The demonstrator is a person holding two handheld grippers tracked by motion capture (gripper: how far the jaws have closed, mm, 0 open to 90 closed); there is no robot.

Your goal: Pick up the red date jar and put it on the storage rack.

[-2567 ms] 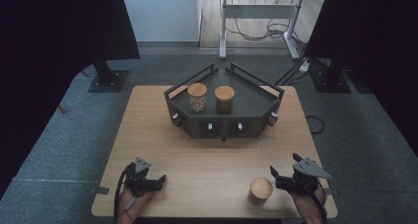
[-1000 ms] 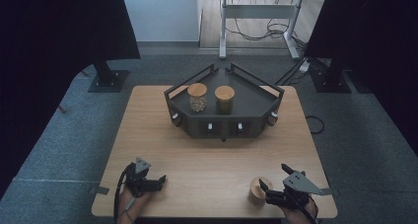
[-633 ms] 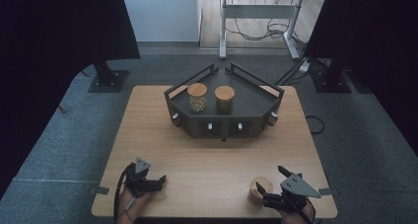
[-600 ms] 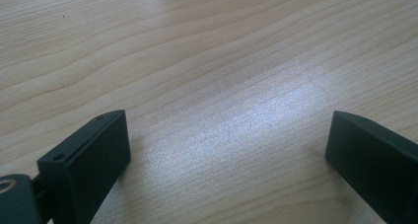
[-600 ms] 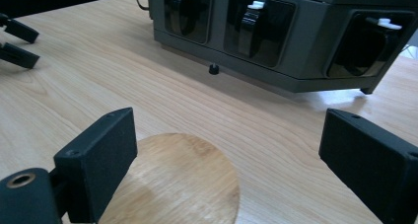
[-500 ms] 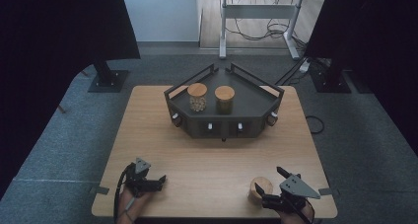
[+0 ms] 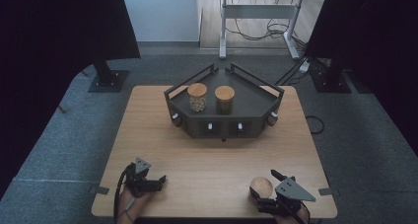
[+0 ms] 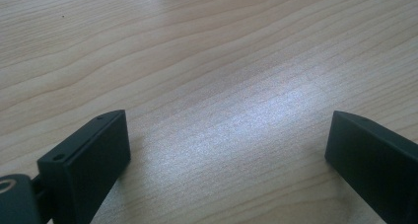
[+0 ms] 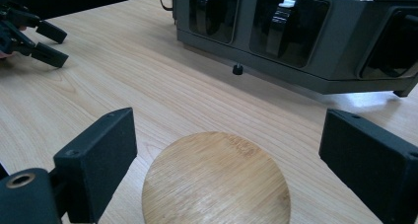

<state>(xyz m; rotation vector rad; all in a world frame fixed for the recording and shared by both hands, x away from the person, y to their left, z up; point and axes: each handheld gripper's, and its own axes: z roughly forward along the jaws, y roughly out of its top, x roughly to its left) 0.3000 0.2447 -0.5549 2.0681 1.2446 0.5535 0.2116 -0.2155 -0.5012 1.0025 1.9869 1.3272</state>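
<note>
A jar with a round wooden lid [image 7: 261,187] stands near the table's front right corner. My right gripper [image 7: 262,184] is open, one jaw on each side of that jar, and both jaws stand apart from it. In the right gripper view the lid [image 9: 217,184] lies low between the open right gripper [image 9: 226,130]. My left gripper [image 7: 160,180] rests at the front left, open over bare wood, and the left gripper view shows the same gripper [image 8: 224,130] with nothing between its jaws. It also appears far off in the right gripper view, as the left gripper [image 9: 44,41].
A black angular tray [image 7: 256,103] sits at the back middle of the wooden table [image 7: 217,155], holding two wooden-lidded jars [image 7: 197,96] [image 7: 225,98]. Its front wall [image 9: 305,36] has small latches. Black curtains and stand feet flank the table on grey carpet.
My right gripper came down from the jar's right side toward the table's front edge, and its jaws now straddle the jar. The jar and the left gripper stayed put.
</note>
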